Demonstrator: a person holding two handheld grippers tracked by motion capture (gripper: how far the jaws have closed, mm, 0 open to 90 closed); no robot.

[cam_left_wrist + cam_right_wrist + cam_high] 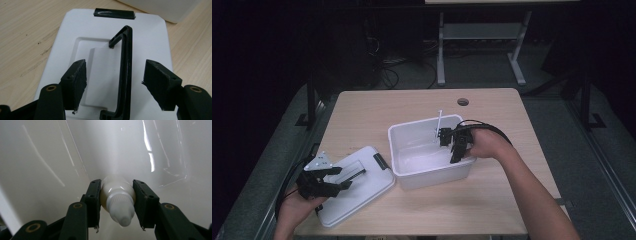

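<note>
At the left of the high view, the left tool hovers low over a white lid that lies flat on the wooden table, near its front-left corner. In the left gripper view this tool stands wide open, its two black pads apart on either side of the lid's black handle, which runs lengthwise between them without either pad touching it; a black latch sits at the lid's far edge. Just to the right of the lid, apart from it, stands a white plastic bin, open on top, about the middle of the table. A thin white stick slants up past the bin's far rim. The right tool reaches down into the bin's right part, the person's hand over the near-right rim. In the right gripper view this tool is clamped on a small white bottle, its pads pressing the bottle's sides, the ribbed cap and pointed tip turned toward the camera, with the bin's glossy white inner wall close behind.
</note>
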